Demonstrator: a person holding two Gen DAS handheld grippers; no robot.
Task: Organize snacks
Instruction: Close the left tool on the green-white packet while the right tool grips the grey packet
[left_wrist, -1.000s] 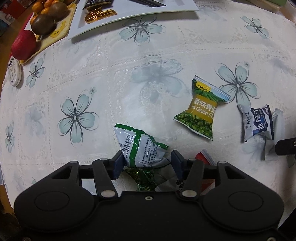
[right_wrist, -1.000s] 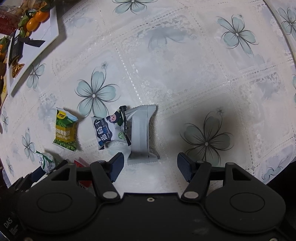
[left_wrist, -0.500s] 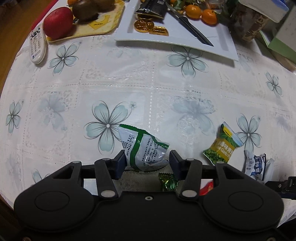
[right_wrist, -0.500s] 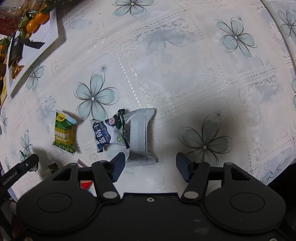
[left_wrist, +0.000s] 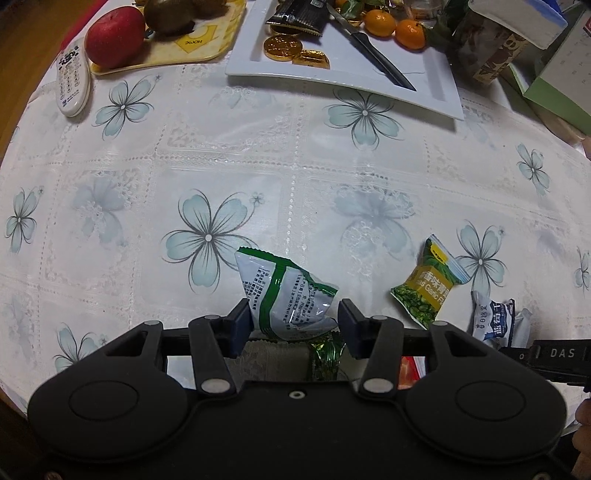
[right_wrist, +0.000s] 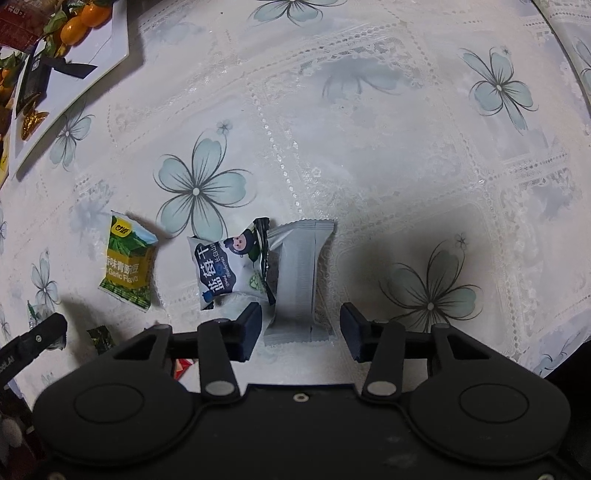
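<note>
My left gripper (left_wrist: 293, 325) is shut on a white and green snack packet (left_wrist: 284, 291), held clear above the flowered tablecloth. Below it lie a small green foil candy (left_wrist: 327, 354) and a red wrapper (left_wrist: 408, 373). My right gripper (right_wrist: 301, 328) points down over a grey packet (right_wrist: 297, 273); its jaws are closing with the packet's near end between them, a slim gap still showing at the right pad. A blue and white blueberry packet (right_wrist: 229, 269) overlaps the grey one's left edge. A yellow and green pea packet (right_wrist: 127, 266) lies further left.
A white tray (left_wrist: 436, 85) at the back holds gold coins, a knife (left_wrist: 373, 48) and small oranges. A yellow board (left_wrist: 199, 48) carries an apple and kiwis, with a remote control (left_wrist: 74, 81) beside it. Boxes (left_wrist: 554, 74) stand at the back right.
My left gripper rose and swung with the white and green packet, so more of the far table shows. The right jaws narrowed around the grey packet.
</note>
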